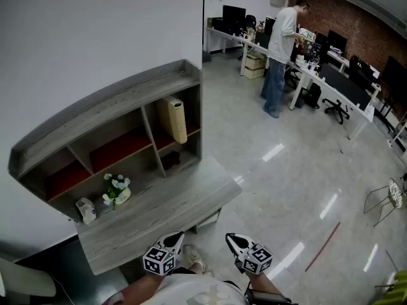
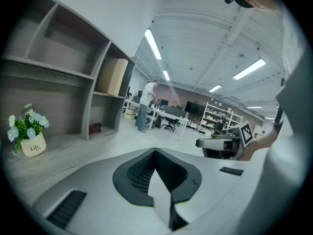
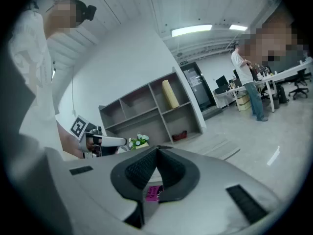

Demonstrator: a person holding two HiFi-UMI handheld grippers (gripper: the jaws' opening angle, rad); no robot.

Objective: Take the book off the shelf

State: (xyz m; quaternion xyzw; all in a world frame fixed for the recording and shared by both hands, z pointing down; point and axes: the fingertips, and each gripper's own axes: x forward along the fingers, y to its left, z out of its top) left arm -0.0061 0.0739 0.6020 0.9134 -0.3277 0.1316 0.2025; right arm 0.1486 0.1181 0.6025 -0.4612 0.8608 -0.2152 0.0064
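— On the shelf [image 1: 114,100], where's the book [image 1: 173,118]?
— Upper right compartment, standing, leaning slightly. Untouched.
— Grippers?
— Low, close to the person's body, short of the counter [image 1: 165,215] edge. Left gripper [image 1: 177,236] and right gripper [image 1: 230,237] side by side, both aimed at the shelf, tipped slightly down. Well apart from the book.
— Fingers?
— Together on both, nothing between them.
— Anything else?
— Flower pot [image 1: 117,190] on the counter, off to the left.

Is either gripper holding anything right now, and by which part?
Nothing is held. The left gripper and the right gripper both have jaws shut with nothing between them; the tall cream book sits untouched on the grey wooden shelf.
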